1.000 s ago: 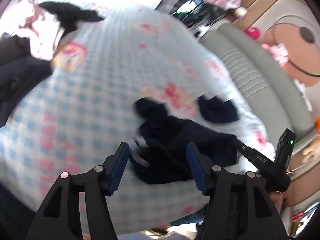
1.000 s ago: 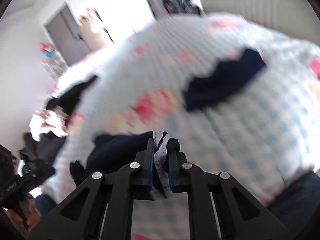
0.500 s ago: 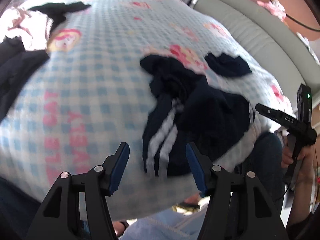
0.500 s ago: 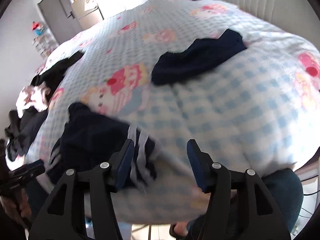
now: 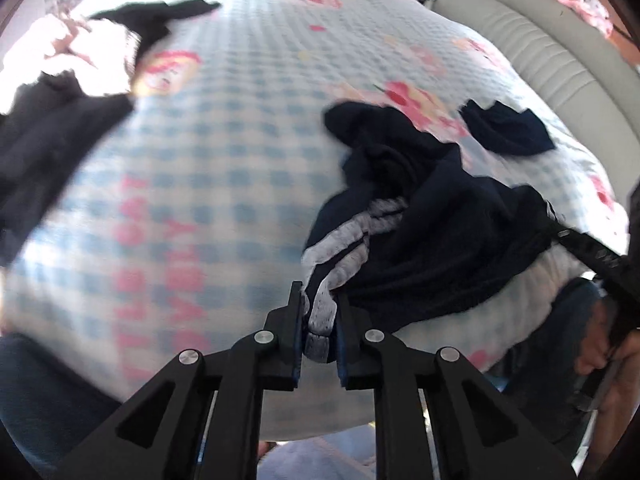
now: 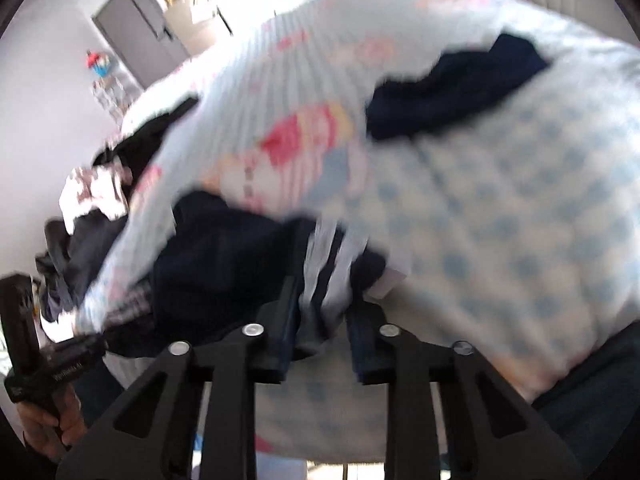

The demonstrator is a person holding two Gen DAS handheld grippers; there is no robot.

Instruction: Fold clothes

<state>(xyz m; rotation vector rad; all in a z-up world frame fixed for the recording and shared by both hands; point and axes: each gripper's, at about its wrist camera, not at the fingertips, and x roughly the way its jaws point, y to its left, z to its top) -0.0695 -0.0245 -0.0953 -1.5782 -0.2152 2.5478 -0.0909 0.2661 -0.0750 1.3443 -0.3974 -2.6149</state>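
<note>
Navy shorts (image 5: pixel 420 240) with white side stripes lie crumpled on the bed's blue-checked blanket (image 5: pixel 208 168), just ahead of the left hand-held gripper (image 5: pixel 319 322), whose jaws are clamped on the striped hem. The right hand-held gripper (image 6: pixel 320 332) has its fingers apart around the other striped edge (image 6: pixel 328 264), fabric lying between them without being pinched. Pink lettering on the blanket left of the left hand-held gripper is too blurred to read. A second navy garment (image 5: pixel 506 132) lies farther ahead to the right; dark clothes (image 5: pixel 44 148) are piled far left
</note>
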